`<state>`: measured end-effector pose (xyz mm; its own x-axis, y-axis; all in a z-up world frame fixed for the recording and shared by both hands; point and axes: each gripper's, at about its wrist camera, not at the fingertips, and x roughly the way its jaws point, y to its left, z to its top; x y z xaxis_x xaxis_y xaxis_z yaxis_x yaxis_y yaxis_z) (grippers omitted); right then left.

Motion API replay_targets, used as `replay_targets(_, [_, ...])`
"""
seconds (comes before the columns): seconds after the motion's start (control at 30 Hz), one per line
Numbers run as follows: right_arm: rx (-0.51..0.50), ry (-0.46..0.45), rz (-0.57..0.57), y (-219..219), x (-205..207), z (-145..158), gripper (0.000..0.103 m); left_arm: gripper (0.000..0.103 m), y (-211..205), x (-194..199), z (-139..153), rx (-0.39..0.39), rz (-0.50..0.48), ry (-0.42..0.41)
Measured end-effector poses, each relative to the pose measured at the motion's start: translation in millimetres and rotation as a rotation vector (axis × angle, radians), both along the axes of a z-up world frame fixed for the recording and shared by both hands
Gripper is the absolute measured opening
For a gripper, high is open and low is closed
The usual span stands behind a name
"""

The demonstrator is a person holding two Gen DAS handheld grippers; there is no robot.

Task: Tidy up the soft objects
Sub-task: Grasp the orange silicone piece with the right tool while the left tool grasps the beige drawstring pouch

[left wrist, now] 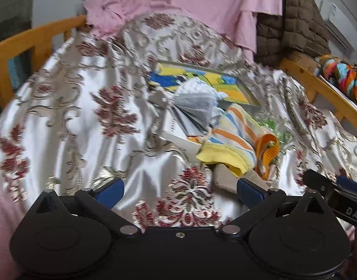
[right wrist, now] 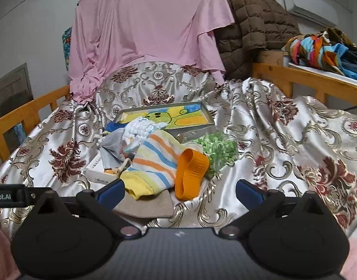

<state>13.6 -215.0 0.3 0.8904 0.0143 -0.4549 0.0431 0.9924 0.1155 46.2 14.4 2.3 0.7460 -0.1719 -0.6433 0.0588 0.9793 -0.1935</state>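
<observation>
1. Left gripper (left wrist: 180, 192) and right gripper (right wrist: 180, 192): both spread wide, empty
2. Striped cloth (right wrist: 155, 163) lies heaped mid-bed, near the right gripper
3. Grabbing might drag the orange piece (right wrist: 190, 175) along

Striped cloth (right wrist: 152, 163) lies crumpled on the bedspread (right wrist: 295, 140); orange silicone piece (right wrist: 190, 175) rests against its right edge; beige cloth (right wrist: 145, 206) beneath.

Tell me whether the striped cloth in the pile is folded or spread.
Neither neatly: the striped cloth lies crumpled and bunched, draped over the pile, its yellow edge curled under beside the orange item.
</observation>
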Motion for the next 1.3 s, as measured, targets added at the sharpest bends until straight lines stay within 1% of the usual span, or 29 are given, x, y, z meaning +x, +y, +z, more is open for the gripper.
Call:
replay_targets(0.13, [-0.008,0.02,0.035,-4.5,17.5,3.7,0.103,0.102,-10.3,16.0,-1.0,0.011,-0.046,0.016])
replay_targets(0.2, [0.004,0.053,0.048,-9.2,31.3,5.3,0.103,0.102,-16.8,26.0,-3.4,0.009,-0.063,0.031])
replay_targets(0.27, [0.028,0.089,0.055,-17.5,47.8,6.1,0.103,0.102,-22.0,35.6,-6.9,-0.009,-0.07,0.05])
replay_targets(0.33, [0.028,0.13,0.069,-24.9,68.0,6.0,0.103,0.102,-26.7,48.1,-13.7,-0.053,-0.072,0.085])
replay_targets(0.4, [0.023,0.18,0.077,-30.9,88.2,3.3,0.103,0.098,-29.1,63.2,-22.7,-0.122,-0.075,0.134])
replay_targets(0.5, [0.089,0.258,0.109,-41.4,115.4,-7.0,0.103,0.096,-31.6,80.8,-37.3,-0.215,-0.057,0.195])
replay_targets(0.53, [0.096,0.264,0.117,-44.0,121.3,-10.6,0.103,0.095,-32.9,84.3,-41.6,-0.236,-0.056,0.204])
replay_targets(0.6, [0.073,0.264,0.137,-47.4,132.3,-17.0,0.103,0.093,-35.8,92.1,-48.7,-0.275,-0.062,0.225])
replay_targets(0.67, [0.038,0.26,0.157,-47.2,140.6,-21.4,0.103,0.087,-37.3,98.4,-56.2,-0.311,-0.065,0.247])
replay_targets(0.73, [0.029,0.252,0.181,-47.6,147.3,-25.3,0.103,0.083,-39.0,103.7,-64.1,-0.345,-0.063,0.274])
replay_targets(0.77, [0.04,0.253,0.192,-48.0,151.8,-26.4,0.103,0.078,-39.8,106.1,-67.5,-0.357,-0.059,0.287])
replay_targets(0.83, [0.081,0.246,0.201,-50.5,159.0,-29.8,0.102,0.073,-40.9,109.6,-71.8,-0.374,-0.055,0.307])
replay_targets(0.87, [0.102,0.239,0.195,-51.9,162.2,-31.7,0.101,0.067,-41.9,111.3,-73.8,-0.379,-0.054,0.315])
replay_targets(0.9, [0.117,0.237,0.185,-53.0,166.5,-33.4,0.098,0.064,-42.9,112.9,-75.4,-0.386,-0.054,0.322])
replay_targets(0.97, [0.142,0.247,0.148,-55.4,174.6,-36.7,0.096,0.054,-45.5,115.7,-78.4,-0.395,-0.052,0.331])
replay_targets(1.07, [0.169,0.26,0.082,-57.1,183.7,-44.1,0.093,0.044,-46.8,118.6,-82.0,-0.417,-0.047,0.338])
replay_targets(1.1, [0.17,0.269,0.063,-56.6,187.1,-47.2,0.091,0.043,-47.9,120.1,-83.1,-0.427,-0.048,0.344])
replay_targets(1.13, [0.165,0.279,0.05,-55.5,190.6,-50.6,0.089,0.042,-48.3,120.8,-84.0,-0.438,-0.05,0.35])
replay_targets(1.2, [0.134,0.291,0.009,-50.2,196.3,-56.0,0.089,0.039,-48.1,121.4,-86.8,-0.47,-0.057,0.364])
replay_targets(1.23, [0.115,0.291,-0.003,-47.2,197.5,-57.3,0.088,0.035,-48.5,121.8,-88.4,-0.478,-0.061,0.369])
replay_targets(1.27, [0.094,0.291,-0.009,-44.5,197.7,-58.1,0.086,0.033,-48.8,122.5,-89.1,-0.478,-0.061,0.372])
replay_targets(1.3, [0.072,0.292,-0.019,-43.1,196.8,-58.7,0.082,0.031,-49.3,123.1,-90.0,-0.478,-0.06,0.374])
